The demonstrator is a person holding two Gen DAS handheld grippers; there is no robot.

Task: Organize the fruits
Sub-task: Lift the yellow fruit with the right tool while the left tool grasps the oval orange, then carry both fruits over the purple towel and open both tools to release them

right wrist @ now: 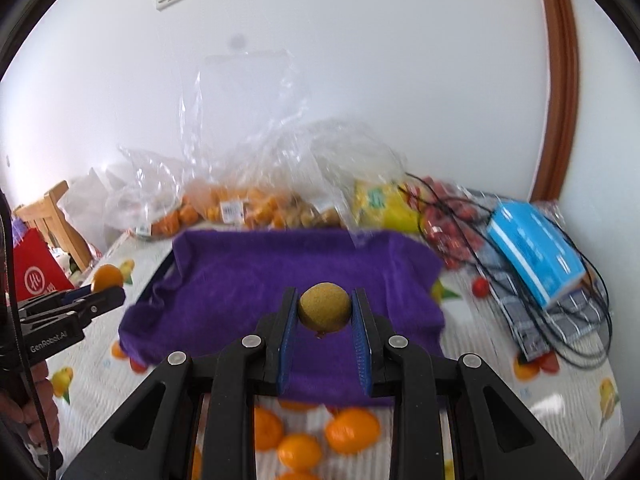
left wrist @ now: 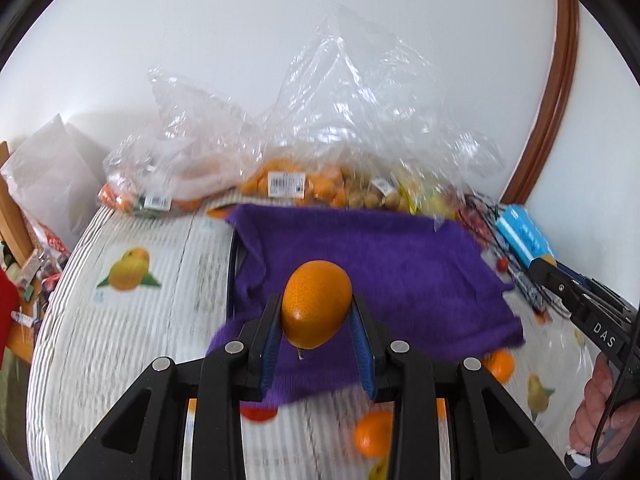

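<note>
My left gripper (left wrist: 316, 316) is shut on an orange (left wrist: 316, 304) and holds it above the near edge of a purple towel (left wrist: 380, 256) that covers a tray. My right gripper (right wrist: 325, 312) is shut on a small round brownish-yellow fruit (right wrist: 325, 307), also above the purple towel (right wrist: 304, 264). The left gripper with its orange shows at the left of the right wrist view (right wrist: 102, 292). The right gripper's tip shows at the right of the left wrist view (left wrist: 560, 284). Loose oranges (right wrist: 352, 430) lie on the tablecloth just before the towel.
Clear plastic bags of oranges (left wrist: 280, 184) and small brown fruits (left wrist: 368, 198) stand behind the towel by the wall. A blue box (right wrist: 536, 248), black cables (right wrist: 580, 320) and red cherry tomatoes (right wrist: 452, 220) lie to the right. A wooden chair (right wrist: 52, 220) stands at the left.
</note>
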